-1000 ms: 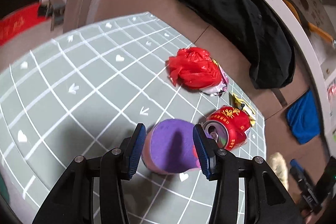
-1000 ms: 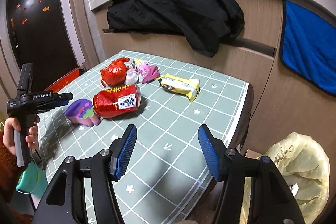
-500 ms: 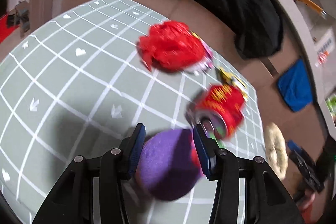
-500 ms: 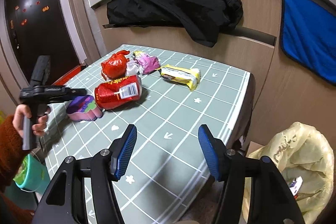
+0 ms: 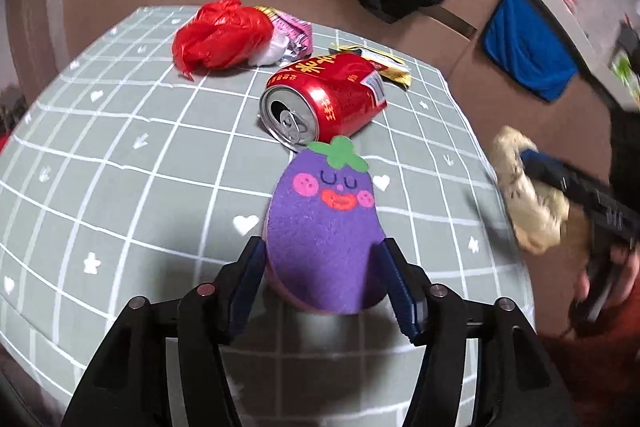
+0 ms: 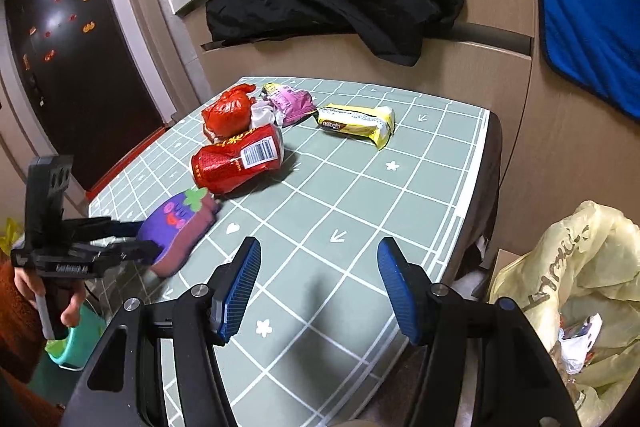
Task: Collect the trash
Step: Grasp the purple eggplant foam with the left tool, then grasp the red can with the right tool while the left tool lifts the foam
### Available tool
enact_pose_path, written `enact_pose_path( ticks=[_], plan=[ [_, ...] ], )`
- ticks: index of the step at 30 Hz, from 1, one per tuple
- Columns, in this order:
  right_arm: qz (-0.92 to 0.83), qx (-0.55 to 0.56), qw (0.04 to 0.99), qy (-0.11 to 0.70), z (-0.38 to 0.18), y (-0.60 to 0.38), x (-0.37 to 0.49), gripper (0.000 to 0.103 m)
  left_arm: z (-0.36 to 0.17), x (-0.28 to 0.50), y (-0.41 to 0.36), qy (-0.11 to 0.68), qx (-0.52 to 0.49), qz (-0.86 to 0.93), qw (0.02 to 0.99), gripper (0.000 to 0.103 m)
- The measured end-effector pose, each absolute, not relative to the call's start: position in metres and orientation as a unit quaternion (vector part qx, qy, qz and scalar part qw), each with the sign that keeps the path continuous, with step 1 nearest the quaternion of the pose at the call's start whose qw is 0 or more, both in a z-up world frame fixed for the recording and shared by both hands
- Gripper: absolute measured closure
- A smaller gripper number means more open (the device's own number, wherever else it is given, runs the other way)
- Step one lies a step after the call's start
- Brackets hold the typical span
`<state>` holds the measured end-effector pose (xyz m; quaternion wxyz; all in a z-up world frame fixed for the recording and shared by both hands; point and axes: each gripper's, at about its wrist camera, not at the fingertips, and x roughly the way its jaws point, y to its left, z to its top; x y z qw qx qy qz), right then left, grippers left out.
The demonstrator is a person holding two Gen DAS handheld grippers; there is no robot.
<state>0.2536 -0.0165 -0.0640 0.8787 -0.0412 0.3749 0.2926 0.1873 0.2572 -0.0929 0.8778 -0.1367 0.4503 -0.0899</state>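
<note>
On the tabletop (image 6: 400,187), a purple eggplant sponge (image 5: 324,223) lies just before the red can (image 5: 324,99); the left claw (image 5: 324,275) straddles it, jaws opening. Right claw (image 6: 316,283) hangs empty, wide apart.

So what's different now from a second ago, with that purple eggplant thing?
The purple eggplant sponge was dragged toward the table's near edge, away from the red can, and turned face-up. The left gripper is now opening around it. The can, wrappers and idle open right gripper stayed put.
</note>
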Motion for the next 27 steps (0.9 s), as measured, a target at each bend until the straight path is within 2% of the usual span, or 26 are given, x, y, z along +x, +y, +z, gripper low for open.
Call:
enact_pose_path(
  ticks=[8,18,27],
  plan=[
    [0.277,-0.027,0.886,0.371,-0.064,-0.041,0.245,0.045,-0.104,0.213,0.257,0.473,-0.179,-0.042,0.862,0.033],
    [0.273,-0.002,0.889,0.367,-0.065,-0.060,0.240,0.045,-0.103,0.209,0.255,0.477,-0.205,-0.011,0.855,0.035],
    [0.322,-0.040,0.877,0.354,-0.045,-0.012,0.248,0.045,-0.079,0.167,0.262,0.417,-0.212,0.001,0.884,0.037]
  ],
)
